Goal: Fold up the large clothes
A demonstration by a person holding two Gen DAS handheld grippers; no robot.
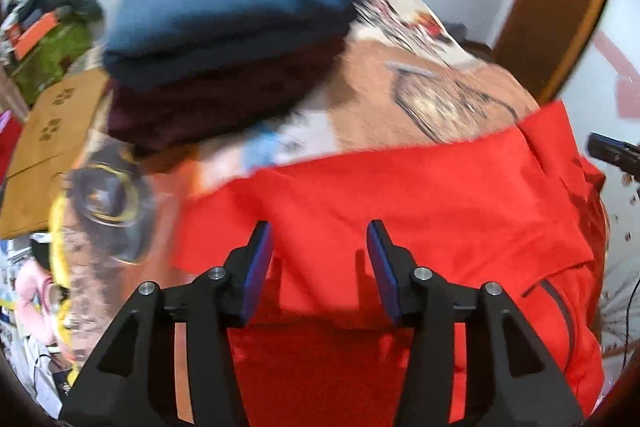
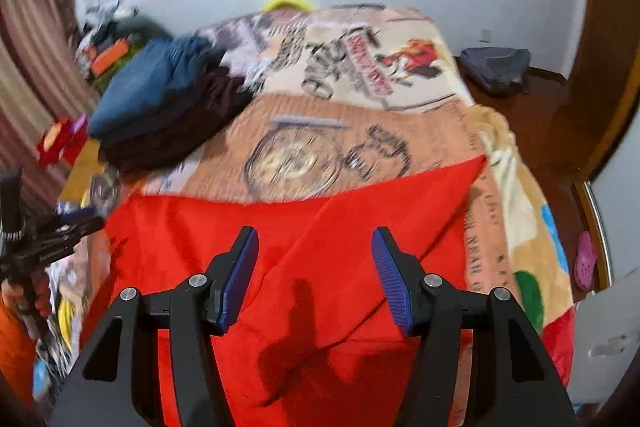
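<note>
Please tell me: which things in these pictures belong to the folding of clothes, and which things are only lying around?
For the job:
- red garment, spread on the bed
- blue folded garment, stacked on the dark maroon folded garment
- left gripper and right gripper, both open above the red cloth

Only lying around:
- printed blanket
- pink shoe on the floor
- grey bag

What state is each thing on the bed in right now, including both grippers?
Red garment: spread on the blanket, partly folded, held by neither gripper.
Blue garment: folded, on top of the stack.
Maroon garment: folded, under the blue one.
Left gripper: open, nothing between its fingers.
Right gripper: open, nothing between its fingers.
Blanket: laid over the bed.
</note>
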